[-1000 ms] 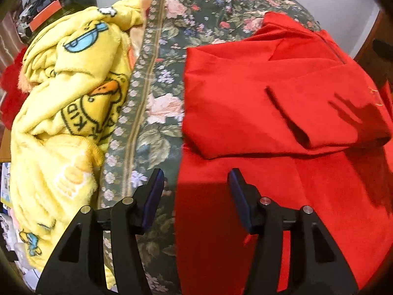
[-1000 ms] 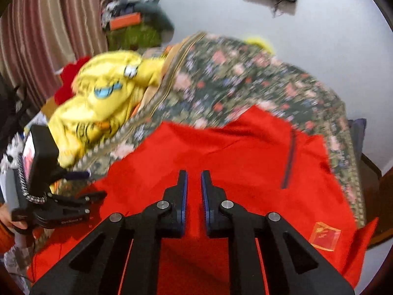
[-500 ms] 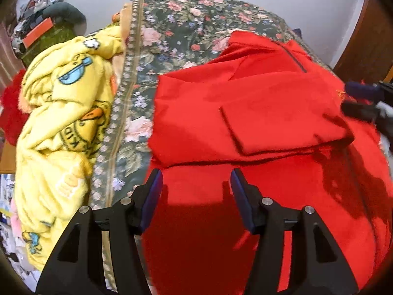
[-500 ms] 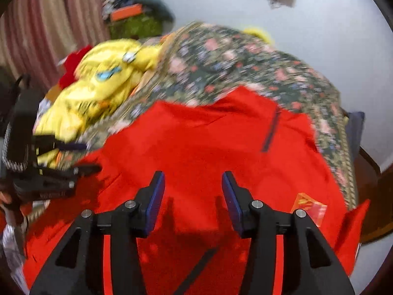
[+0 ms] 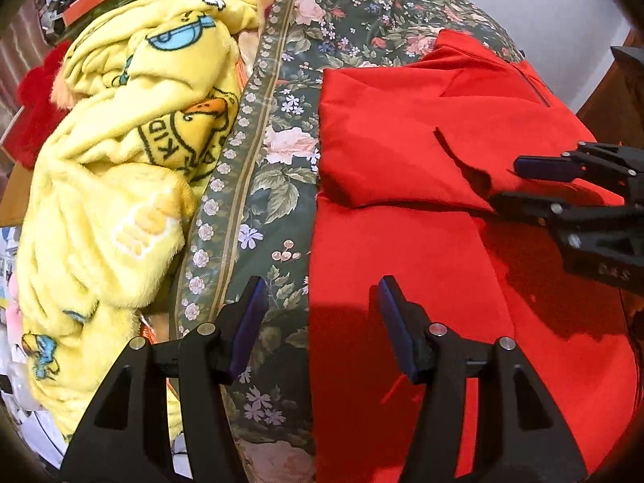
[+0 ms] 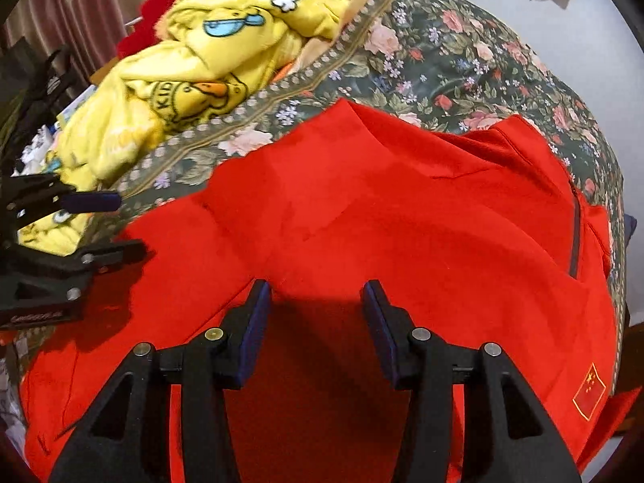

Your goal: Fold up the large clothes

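Red garment (image 5: 422, 241): it lies spread on the bed, on top of the flowered bedspread (image 5: 281, 185). Its top part is folded over, so you see a flat red flap lying on the lower part.
Zip: a dark zip (image 6: 575, 237) runs down the red cloth on the right side in your right view.
Patch: a small flag patch (image 6: 589, 390) sits near the lower right corner of the red cloth.
Your left hand-held gripper (image 5: 318, 322): its jaws stand partly apart and hold nothing. It hangs over the left edge of the red garment, with one finger above the bedspread and one above the red cloth.
Your right hand-held gripper (image 6: 316, 322): its jaws are closing. Red cloth lies below the gap, but the pads are not pressing on it. In the left view you see it at the right, near the edge of the folded flap.
Yellow blanket (image 5: 120, 169): it is fluffy, has duck pictures, and lies bunched up to the left of the bedspread.
Wall: a pale wall (image 6: 563, 40) stands behind the bed.
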Demonstrator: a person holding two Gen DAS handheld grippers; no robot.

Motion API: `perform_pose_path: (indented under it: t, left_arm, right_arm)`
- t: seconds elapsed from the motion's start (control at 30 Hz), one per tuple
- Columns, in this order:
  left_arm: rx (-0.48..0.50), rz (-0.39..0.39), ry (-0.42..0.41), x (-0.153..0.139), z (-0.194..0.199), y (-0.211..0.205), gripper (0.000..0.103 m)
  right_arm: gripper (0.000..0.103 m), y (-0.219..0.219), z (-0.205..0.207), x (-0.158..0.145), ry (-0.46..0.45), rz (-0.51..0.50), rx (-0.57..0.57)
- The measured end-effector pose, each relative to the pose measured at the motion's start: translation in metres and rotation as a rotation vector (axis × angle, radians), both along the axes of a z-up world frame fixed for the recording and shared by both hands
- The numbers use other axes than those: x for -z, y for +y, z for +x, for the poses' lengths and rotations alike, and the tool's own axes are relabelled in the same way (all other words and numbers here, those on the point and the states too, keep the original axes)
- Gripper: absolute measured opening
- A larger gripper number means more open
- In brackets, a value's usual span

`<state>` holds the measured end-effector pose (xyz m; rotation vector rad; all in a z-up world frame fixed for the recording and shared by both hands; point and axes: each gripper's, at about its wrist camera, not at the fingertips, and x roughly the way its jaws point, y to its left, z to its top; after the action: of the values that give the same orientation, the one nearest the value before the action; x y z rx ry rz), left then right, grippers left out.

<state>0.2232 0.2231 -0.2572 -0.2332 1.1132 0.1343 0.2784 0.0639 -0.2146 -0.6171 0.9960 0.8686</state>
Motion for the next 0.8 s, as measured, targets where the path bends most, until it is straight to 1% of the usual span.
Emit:
perform_pose_path:
  t: [0.03, 0.1, 0.2, 0.3, 0.37, 0.43, 0.57, 0.63, 0.73, 0.8]
  left_arm:
    - [0.000, -0.002, 0.000, 0.001, 0.000, 0.000, 0.057]
    - [0.005, -0.011, -0.002, 0.003, 0.003, 0.000, 0.057]
    - [0.009, -0.017, -0.003, 0.004, 0.006, -0.003, 0.057]
    - [0.017, -0.020, -0.009, 0.003, 0.007, -0.006, 0.057]
    - [0.022, -0.010, -0.011, 0.001, 0.007, -0.008, 0.057]
    - [0.027, 0.003, -0.013, -0.002, 0.008, -0.010, 0.057]
    - [0.022, 0.015, -0.026, -0.013, 0.010, -0.011, 0.057]
    - [0.018, 0.021, -0.039, -0.021, 0.012, -0.014, 0.057]
    - [0.016, 0.024, -0.058, -0.031, 0.015, -0.021, 0.057]
    - [0.017, 0.021, -0.065, -0.037, 0.017, -0.028, 0.057]
  right_arm:
    - [0.030, 0.000, 0.002, 0.001, 0.005, 0.000, 0.006]
    - [0.016, 0.002, 0.005, 0.003, 0.007, 0.001, 0.018]
    - [0.009, 0.003, 0.010, 0.004, -0.009, -0.003, 0.038]
    - [0.006, 0.000, 0.013, -0.007, -0.035, 0.033, 0.067]
    - [0.006, -0.012, 0.017, -0.027, -0.060, 0.099, 0.108]
    - [0.006, -0.029, 0.022, -0.053, -0.079, 0.176, 0.149]
    - [0.005, -0.065, 0.030, -0.102, -0.160, 0.281, 0.223]
    - [0.005, -0.092, 0.034, -0.128, -0.195, 0.332, 0.271]
    - [0.005, -0.130, 0.037, -0.153, -0.229, 0.387, 0.348]
    - [0.005, -0.153, 0.041, -0.159, -0.230, 0.411, 0.393]
